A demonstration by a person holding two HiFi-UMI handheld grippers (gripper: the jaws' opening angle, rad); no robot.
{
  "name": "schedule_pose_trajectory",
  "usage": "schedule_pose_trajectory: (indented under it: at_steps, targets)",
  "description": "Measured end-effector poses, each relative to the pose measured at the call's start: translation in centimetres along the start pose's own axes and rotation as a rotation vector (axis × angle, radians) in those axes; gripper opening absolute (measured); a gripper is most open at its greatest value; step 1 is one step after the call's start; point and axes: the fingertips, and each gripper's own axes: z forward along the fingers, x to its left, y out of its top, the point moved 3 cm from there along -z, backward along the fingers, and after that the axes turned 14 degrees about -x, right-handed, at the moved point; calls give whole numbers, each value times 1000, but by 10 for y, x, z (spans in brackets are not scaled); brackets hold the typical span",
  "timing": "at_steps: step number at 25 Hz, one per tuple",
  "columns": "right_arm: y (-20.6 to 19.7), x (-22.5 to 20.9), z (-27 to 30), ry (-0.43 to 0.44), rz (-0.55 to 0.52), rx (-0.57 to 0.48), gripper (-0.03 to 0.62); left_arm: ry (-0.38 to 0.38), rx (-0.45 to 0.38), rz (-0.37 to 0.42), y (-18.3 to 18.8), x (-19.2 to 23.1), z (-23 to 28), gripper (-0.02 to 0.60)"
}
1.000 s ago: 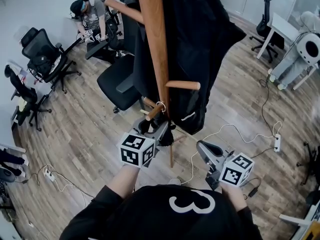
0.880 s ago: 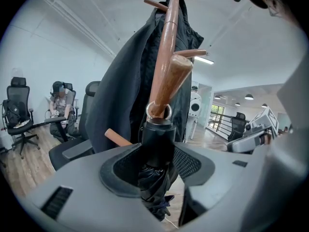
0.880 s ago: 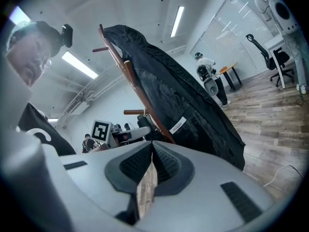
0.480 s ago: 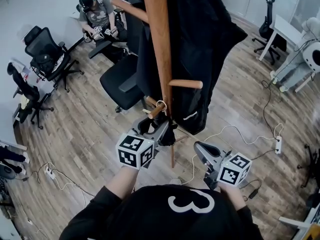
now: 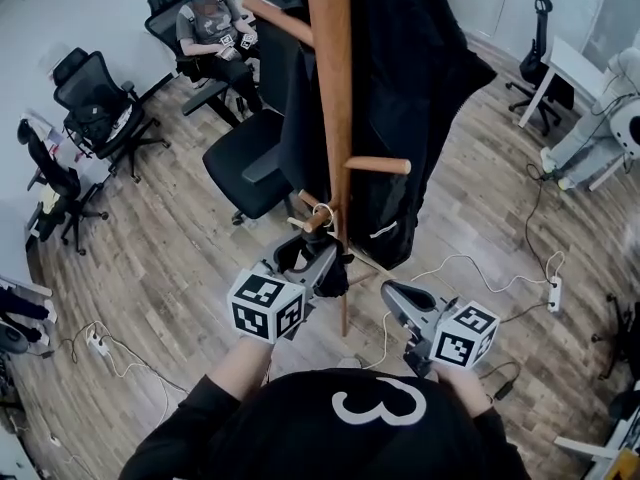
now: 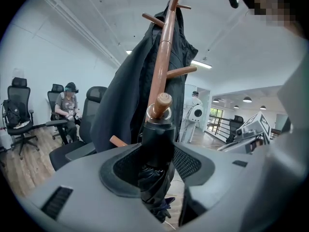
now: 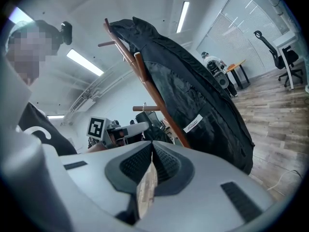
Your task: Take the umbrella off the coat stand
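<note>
Change is slight over the last second: the left gripper stays clamped on the folded umbrella, pads pressed to its black body just as before, and I see no clear shift of it against the stand; my head view has only swung a little, so the seated person at the far left now sits further right in it. The umbrella's loop is still round the low peg, close to the peg's near end; so I judge the umbrella gripped but not yet free, and the loop still has to slide off that end. The right gripper hangs near right with its jaws together on nothing, well clear of the stand. A black coat drapes the far side of the stand and could snag if I pull wide. The floor is grey wood plank; office chairs stand at far left, a white cable runs right to a power strip, and a desk stands far right.
</note>
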Motion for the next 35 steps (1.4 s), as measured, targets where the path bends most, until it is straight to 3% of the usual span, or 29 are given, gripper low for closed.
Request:
schedule_pose_trajectory:
  at_steps: [20,35]
  targets:
    - [-1,16,7,28,-20,7,26,-10,-22,42,12,-2,-25,207]
    - [-2,36,20,55,-39,34,26,-37,-41,25,20,-12,-54,207]
